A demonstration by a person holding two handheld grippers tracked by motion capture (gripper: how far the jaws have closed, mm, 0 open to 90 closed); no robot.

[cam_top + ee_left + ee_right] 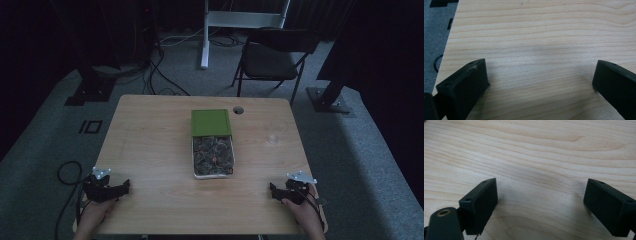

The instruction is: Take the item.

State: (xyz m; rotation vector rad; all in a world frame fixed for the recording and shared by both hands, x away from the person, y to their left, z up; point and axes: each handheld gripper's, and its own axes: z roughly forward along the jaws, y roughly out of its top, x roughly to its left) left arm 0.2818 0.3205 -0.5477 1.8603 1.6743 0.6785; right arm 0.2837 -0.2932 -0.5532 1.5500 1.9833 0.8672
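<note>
The box (213,156) lies mid-desk in the high view, its green lid (211,122) slid back so the dark contents are reachable; the left tongs (111,189) and right tongs (280,191) rest at the near corners, well apart from it. In the left gripper view, the jaws stand released over bare desk (544,40). The right gripper view shows the same, holding nothing.

Left tool (125,186), right tool (273,189) at near table (150,145) corners; half-open green-lidded box (212,143) centre.
</note>
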